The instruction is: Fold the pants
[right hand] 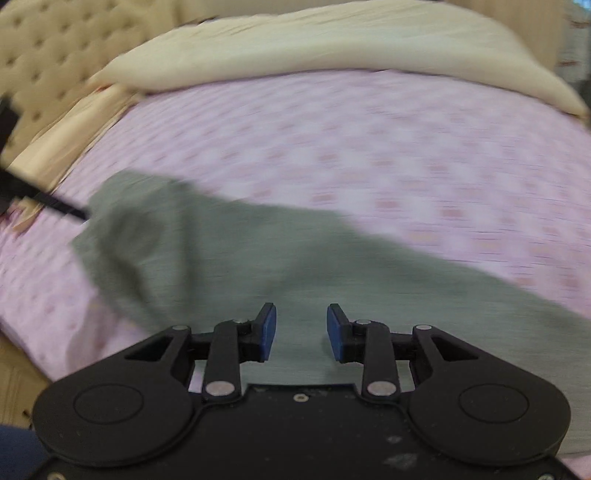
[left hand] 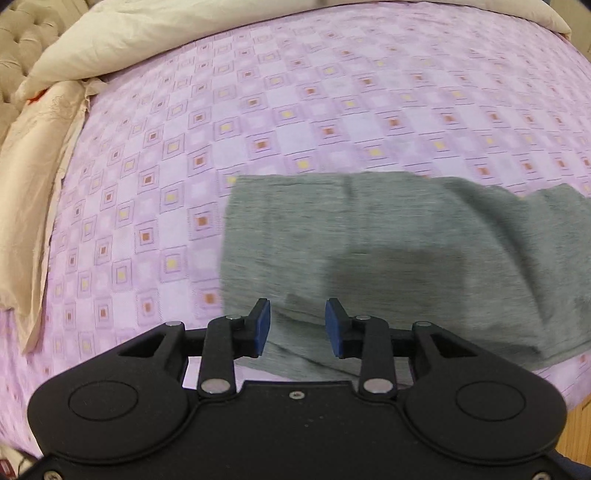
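Grey pants (left hand: 388, 251) lie folded in layers on the pink patterned bedspread (left hand: 258, 110). My left gripper (left hand: 297, 326) is open and empty, just above the near left part of the pants. In the right wrist view the pants (right hand: 240, 266) stretch from the left to the lower right, blurred by motion. My right gripper (right hand: 301, 330) is open and empty above the cloth. A black part of the other gripper (right hand: 55, 205) shows at the left end of the pants.
A cream duvet (left hand: 184, 33) is bunched along the far side of the bed. A beige tufted headboard (right hand: 55, 48) stands at the left. A cream sheet (left hand: 29, 184) hangs at the left edge. Wooden floor (right hand: 14, 376) shows beyond the near bed edge.
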Demonstrator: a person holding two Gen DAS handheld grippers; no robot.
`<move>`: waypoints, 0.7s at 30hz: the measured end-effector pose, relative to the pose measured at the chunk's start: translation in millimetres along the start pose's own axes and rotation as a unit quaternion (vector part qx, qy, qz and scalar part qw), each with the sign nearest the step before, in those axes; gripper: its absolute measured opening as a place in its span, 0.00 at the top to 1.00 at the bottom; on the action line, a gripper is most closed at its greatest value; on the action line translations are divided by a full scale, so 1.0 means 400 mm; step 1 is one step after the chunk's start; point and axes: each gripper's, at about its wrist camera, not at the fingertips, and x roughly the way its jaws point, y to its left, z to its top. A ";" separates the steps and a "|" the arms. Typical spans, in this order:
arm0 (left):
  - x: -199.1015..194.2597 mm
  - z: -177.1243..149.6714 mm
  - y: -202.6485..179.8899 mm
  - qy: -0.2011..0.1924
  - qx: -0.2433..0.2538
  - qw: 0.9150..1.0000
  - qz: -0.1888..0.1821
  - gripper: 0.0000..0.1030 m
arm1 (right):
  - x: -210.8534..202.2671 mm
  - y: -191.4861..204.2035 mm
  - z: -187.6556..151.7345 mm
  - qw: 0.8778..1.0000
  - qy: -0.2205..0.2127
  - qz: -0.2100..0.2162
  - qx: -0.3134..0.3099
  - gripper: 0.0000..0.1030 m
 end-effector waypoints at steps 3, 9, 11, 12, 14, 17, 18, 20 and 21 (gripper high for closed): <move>0.023 0.006 0.055 0.001 0.006 1.000 -0.016 0.50 | 0.049 0.127 0.017 0.999 0.012 0.016 -0.031 0.67; 0.080 0.023 0.129 0.018 0.019 0.998 -0.049 0.47 | 0.139 0.256 0.026 0.997 0.053 0.010 -0.054 0.66; 0.101 0.029 0.137 0.025 0.020 0.998 -0.056 0.47 | 0.168 0.274 0.033 0.996 0.064 -0.001 -0.055 0.66; 0.110 0.032 0.138 0.027 0.023 0.998 -0.055 0.47 | 0.176 0.283 0.035 0.996 0.069 -0.005 -0.055 0.66; 0.130 0.038 0.133 0.031 0.031 0.997 -0.059 0.47 | 0.192 0.296 0.042 0.996 0.073 -0.009 -0.054 0.66; 0.153 0.046 0.121 0.038 0.037 0.995 -0.081 0.47 | 0.205 0.310 0.056 0.995 0.078 -0.018 -0.058 0.66; 0.159 0.048 0.115 0.041 0.039 0.995 -0.088 0.47 | 0.214 0.315 0.056 0.995 0.080 -0.020 -0.060 0.66; 0.162 0.048 0.106 0.040 0.047 0.994 -0.087 0.47 | 0.230 0.321 0.060 0.994 0.086 -0.023 -0.064 0.66; 0.160 0.047 0.103 0.036 0.052 0.994 -0.085 0.47 | 0.232 0.323 0.061 0.993 0.089 -0.024 -0.067 0.66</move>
